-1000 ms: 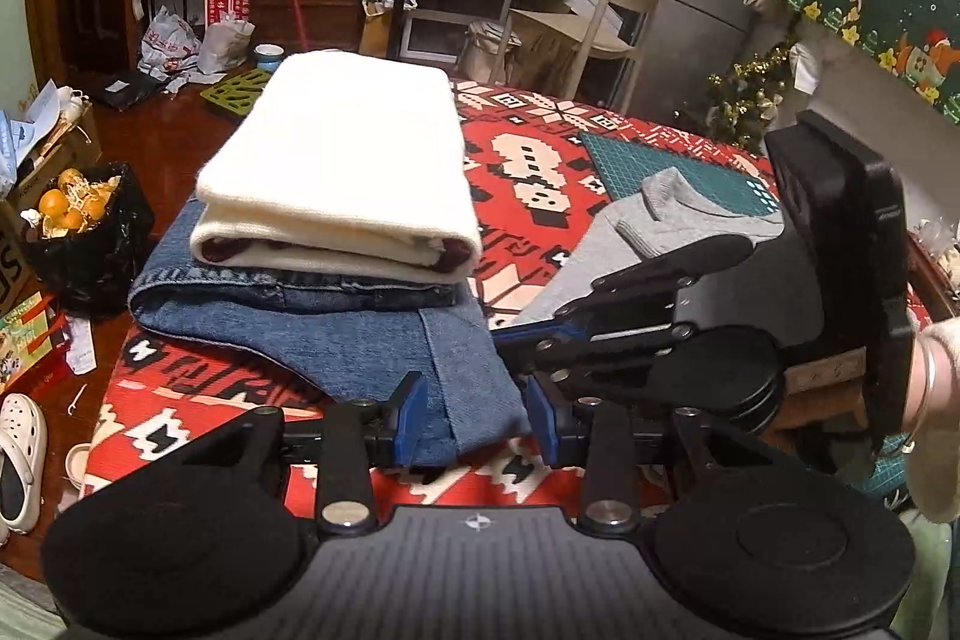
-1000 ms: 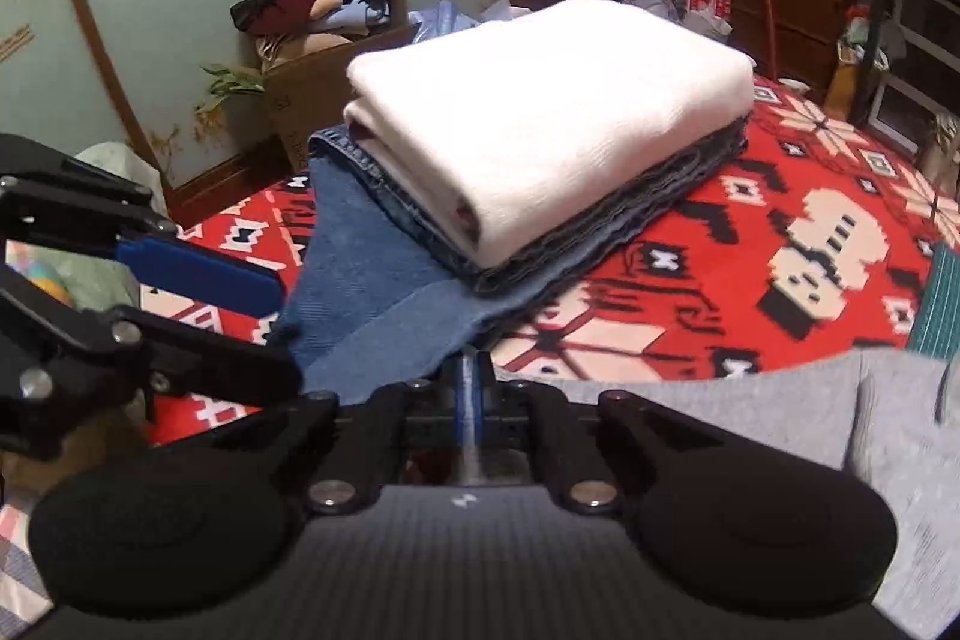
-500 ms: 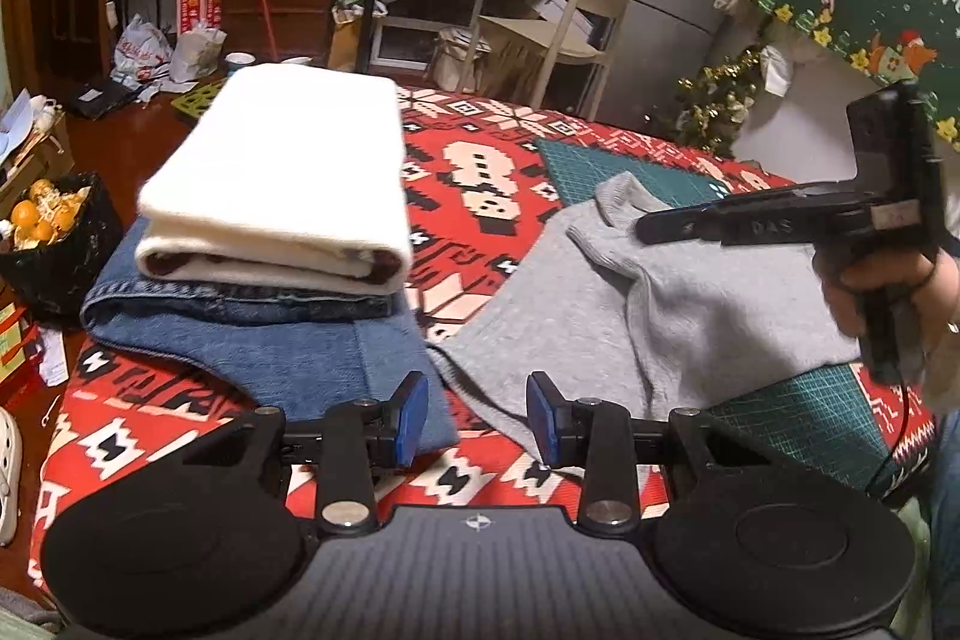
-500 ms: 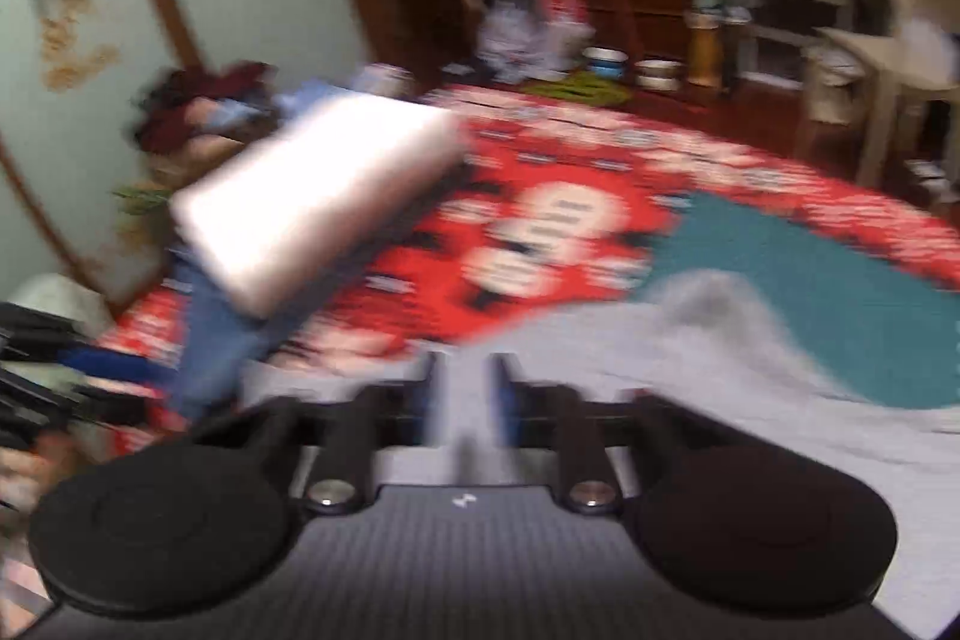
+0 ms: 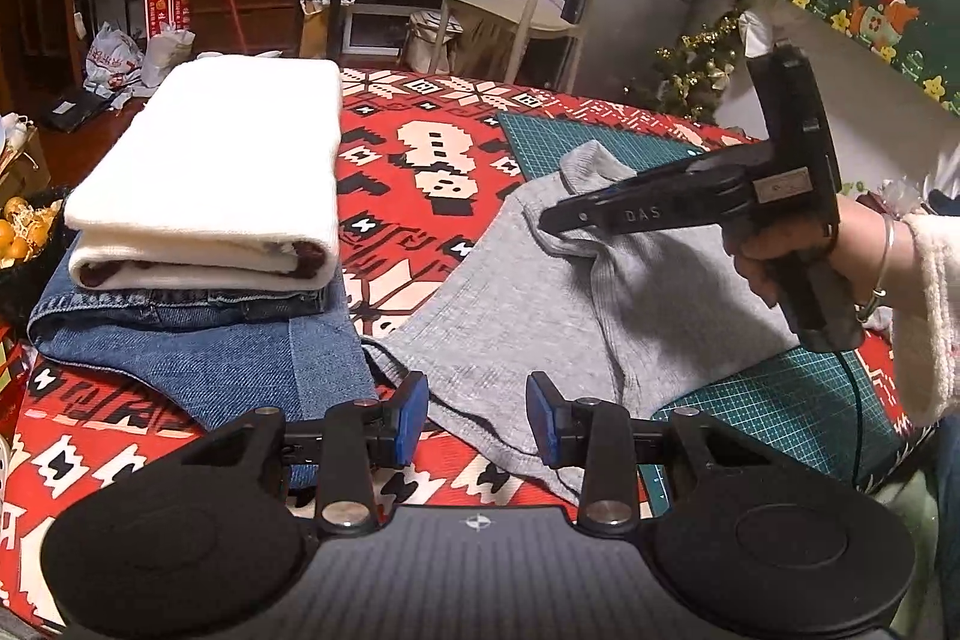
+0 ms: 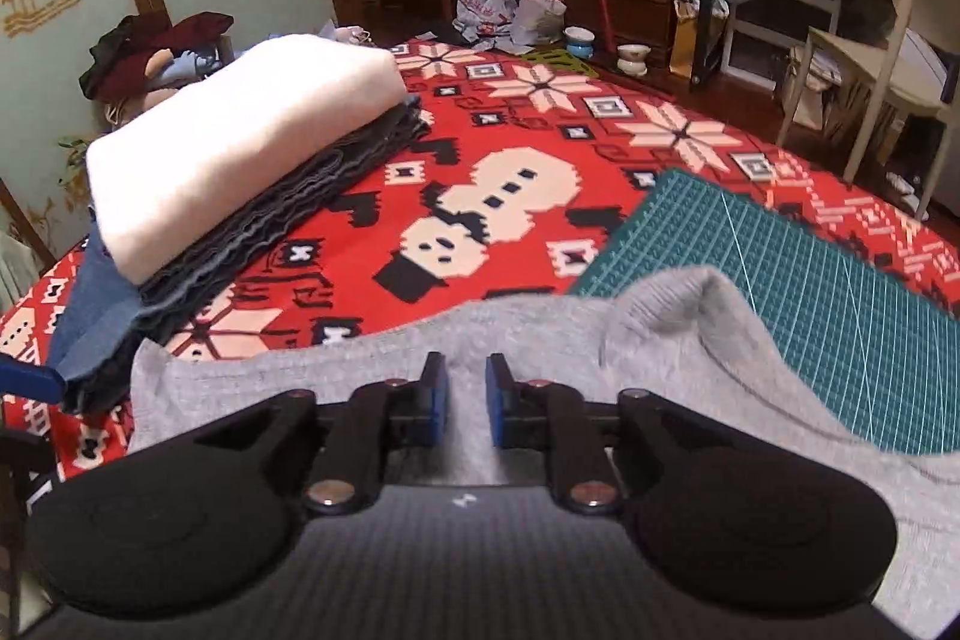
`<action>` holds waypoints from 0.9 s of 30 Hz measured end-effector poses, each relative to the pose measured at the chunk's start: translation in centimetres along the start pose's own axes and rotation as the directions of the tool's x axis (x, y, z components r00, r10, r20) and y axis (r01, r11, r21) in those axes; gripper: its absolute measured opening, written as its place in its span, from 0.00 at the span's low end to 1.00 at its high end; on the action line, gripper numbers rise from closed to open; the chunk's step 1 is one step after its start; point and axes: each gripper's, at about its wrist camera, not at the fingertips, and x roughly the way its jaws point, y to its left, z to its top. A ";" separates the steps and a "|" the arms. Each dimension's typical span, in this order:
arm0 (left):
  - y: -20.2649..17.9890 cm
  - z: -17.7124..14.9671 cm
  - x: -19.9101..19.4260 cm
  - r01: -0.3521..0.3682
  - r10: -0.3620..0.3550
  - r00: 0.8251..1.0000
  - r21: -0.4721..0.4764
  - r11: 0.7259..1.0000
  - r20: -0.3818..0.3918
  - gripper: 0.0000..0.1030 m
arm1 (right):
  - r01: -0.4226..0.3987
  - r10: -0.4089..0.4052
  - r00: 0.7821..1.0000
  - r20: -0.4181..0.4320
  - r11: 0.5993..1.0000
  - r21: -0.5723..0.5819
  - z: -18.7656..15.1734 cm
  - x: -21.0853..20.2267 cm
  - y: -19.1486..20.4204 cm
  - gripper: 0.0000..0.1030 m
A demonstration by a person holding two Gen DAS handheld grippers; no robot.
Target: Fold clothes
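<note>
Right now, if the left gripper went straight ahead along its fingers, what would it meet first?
Most likely the rumpled grey knit garment: its hem lies just ahead of the open left gripper. Depth is uncertain; the folded blue jeans lie just left of that line.

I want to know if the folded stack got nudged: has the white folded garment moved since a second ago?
No. The white folded garment still sits squarely on the folded jeans, same overhang, on the red patterned cloth; only the camera shifted.

On the patterned tablecloth (image 5: 444,172), a folded sweater (image 5: 222,172) sits atop folded jeans (image 5: 198,346) at left, while a loose top (image 5: 528,298) lies right, partly over a cutting mat (image 5: 798,400); a chair (image 5: 540,4) stands far behind.
</note>
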 end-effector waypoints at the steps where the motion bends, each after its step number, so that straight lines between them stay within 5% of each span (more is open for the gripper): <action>1: -0.1 0.0 0.1 0.001 -0.001 1.000 0.001 1.000 -0.002 0.34 | 0.008 -0.008 1.000 -0.004 1.000 -0.017 0.2 0.3 0.1 0.37; 4: 0.6 -0.3 0.1 -0.002 0.002 1.000 -0.022 1.000 -0.008 0.34 | 0.031 -0.032 0.999 -0.012 0.998 -0.058 0.3 1.2 0.5 0.34; 6: 0.9 -0.3 -0.2 0.003 -0.003 1.000 -0.033 0.999 -0.003 0.34 | 0.054 -0.055 0.999 -0.005 0.995 -0.078 0.3 1.3 0.7 0.16; 7: 0.9 -0.3 -0.3 0.003 -0.003 1.000 -0.034 0.999 -0.001 0.34 | 0.056 -0.056 0.998 0.001 0.996 -0.068 0.2 1.1 0.7 0.16; 17: 0.1 -0.3 -0.6 0.006 -0.006 1.000 -0.012 1.000 0.003 0.34 | 0.054 -0.071 0.996 0.059 0.963 0.263 0.8 -0.6 -2.3 0.10; 20: -0.4 -0.3 -0.5 0.009 -0.009 1.000 -0.002 1.000 0.002 0.35 | 0.057 -0.077 0.995 0.061 0.958 0.280 1.1 0.1 -2.1 0.15; 22: -0.7 -0.2 -0.5 0.012 -0.012 1.000 0.005 1.000 0.001 0.35 | 0.061 -0.082 0.995 0.064 0.958 0.279 1.4 0.0 -2.0 0.30; 26: -0.9 0.1 0.7 0.024 -0.024 1.000 -0.008 1.000 -0.005 0.35 | 0.041 -0.073 0.992 0.099 0.955 0.294 2.2 -2.5 -3.3 0.34; 27: -1.3 0.5 1.1 0.025 -0.025 1.000 -0.007 1.000 -0.003 0.35 | 0.050 -0.086 0.991 0.106 0.953 0.299 2.2 -3.5 -3.9 0.41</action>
